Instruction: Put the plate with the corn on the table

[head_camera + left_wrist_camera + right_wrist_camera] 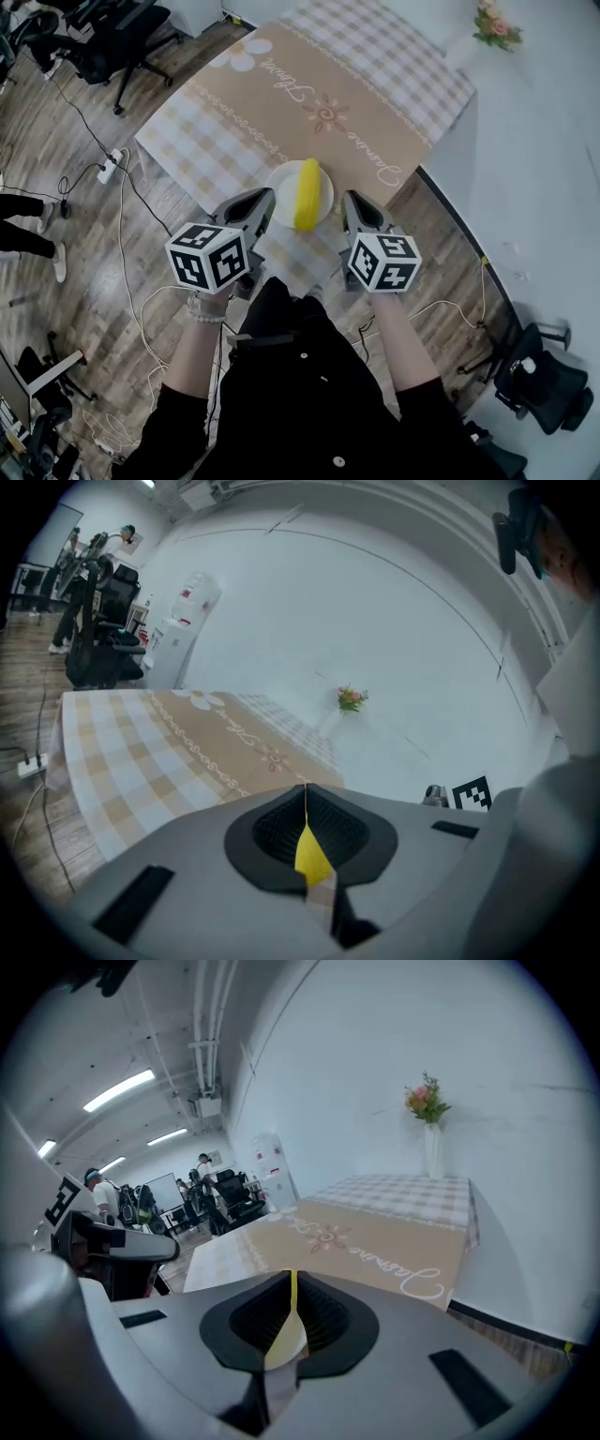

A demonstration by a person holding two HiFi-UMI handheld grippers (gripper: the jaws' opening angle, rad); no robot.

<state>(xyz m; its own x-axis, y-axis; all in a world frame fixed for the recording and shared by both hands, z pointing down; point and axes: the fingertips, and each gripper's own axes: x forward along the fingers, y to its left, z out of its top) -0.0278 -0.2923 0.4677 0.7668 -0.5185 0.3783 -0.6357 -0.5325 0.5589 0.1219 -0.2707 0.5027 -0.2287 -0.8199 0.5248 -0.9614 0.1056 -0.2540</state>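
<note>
Left gripper [266, 199] and right gripper [350, 201] clamp opposite rims of the plate [279, 180] carrying corn [307, 194] at the table's [366, 84] near edge, likely awaiting level lowering.

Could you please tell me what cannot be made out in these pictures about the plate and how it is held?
- Head view: whether the plate touches the table; seen from above, its underside is hidden.
- Left gripper view: the left hand-held gripper hides the plate; only a sliver of corn shows.
- Right gripper view: likewise, behind the right hand-held gripper.
</note>
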